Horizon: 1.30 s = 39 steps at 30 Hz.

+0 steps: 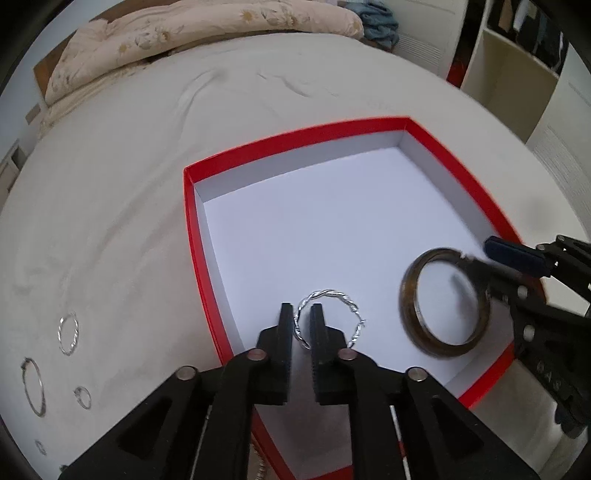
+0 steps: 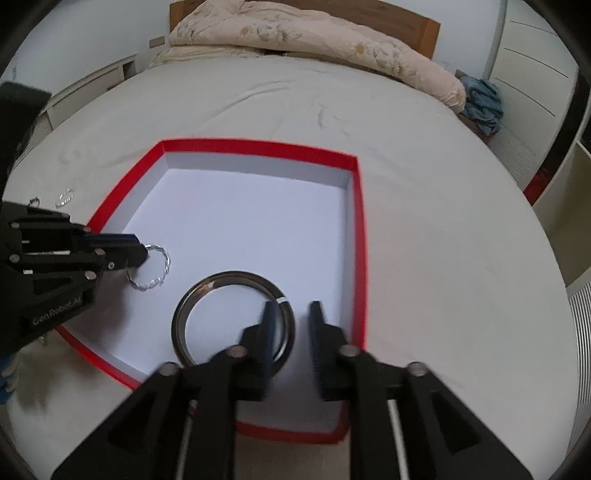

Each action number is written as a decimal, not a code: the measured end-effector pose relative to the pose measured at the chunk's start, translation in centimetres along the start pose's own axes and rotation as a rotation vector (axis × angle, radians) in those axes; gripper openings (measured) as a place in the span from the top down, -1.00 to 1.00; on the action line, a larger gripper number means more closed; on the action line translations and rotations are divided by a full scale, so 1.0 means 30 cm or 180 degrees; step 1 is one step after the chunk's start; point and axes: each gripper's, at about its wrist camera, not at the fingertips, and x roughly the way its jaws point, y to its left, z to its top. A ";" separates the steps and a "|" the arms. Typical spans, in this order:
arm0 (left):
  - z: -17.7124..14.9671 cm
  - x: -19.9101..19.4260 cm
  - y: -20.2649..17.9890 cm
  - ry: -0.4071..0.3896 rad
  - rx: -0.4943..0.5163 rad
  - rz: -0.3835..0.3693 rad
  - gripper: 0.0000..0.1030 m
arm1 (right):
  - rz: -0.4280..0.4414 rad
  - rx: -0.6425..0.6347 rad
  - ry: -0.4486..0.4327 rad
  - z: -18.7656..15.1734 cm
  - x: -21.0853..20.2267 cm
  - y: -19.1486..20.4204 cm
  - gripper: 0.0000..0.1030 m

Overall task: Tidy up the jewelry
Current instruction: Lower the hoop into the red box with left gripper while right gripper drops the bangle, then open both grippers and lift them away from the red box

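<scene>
A red box (image 1: 207,295) with a white inside lies on the bed; it also shows in the right wrist view (image 2: 360,258). My left gripper (image 1: 301,317) is over its near left part, its jaws a small gap apart around the rim of a twisted silver hoop (image 1: 332,295), also in the right wrist view (image 2: 162,273). My right gripper (image 2: 290,317) is open over the box; the rim of a dark brown bangle (image 2: 207,288) lies between its fingers. The bangle (image 1: 410,295) rests on the box floor.
Several silver hoops and rings (image 1: 68,334) lie on the white sheet (image 1: 110,221) left of the box. A floral duvet (image 2: 295,33) is bunched at the headboard. Shelves (image 1: 517,74) stand at the right.
</scene>
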 end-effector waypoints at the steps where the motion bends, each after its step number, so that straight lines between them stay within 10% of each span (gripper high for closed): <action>1: 0.000 -0.016 0.005 -0.0042 -0.0049 -0.0012 0.59 | 0.0027 0.0018 -0.0030 -0.002 -0.021 -0.002 0.45; 11: -0.084 -0.354 0.073 -0.0431 -0.0301 0.0113 0.39 | 0.0166 0.0386 -0.0380 -0.066 -0.354 0.024 0.43; 27: -0.557 -1.112 0.430 -0.0902 -0.0539 0.0785 0.02 | 0.0803 0.0399 -0.0838 -0.255 -0.914 0.443 0.43; 39: -0.891 -1.390 0.585 -0.1222 -0.0849 0.0973 -0.03 | 0.1067 0.0208 -0.1060 -0.353 -1.164 0.698 0.29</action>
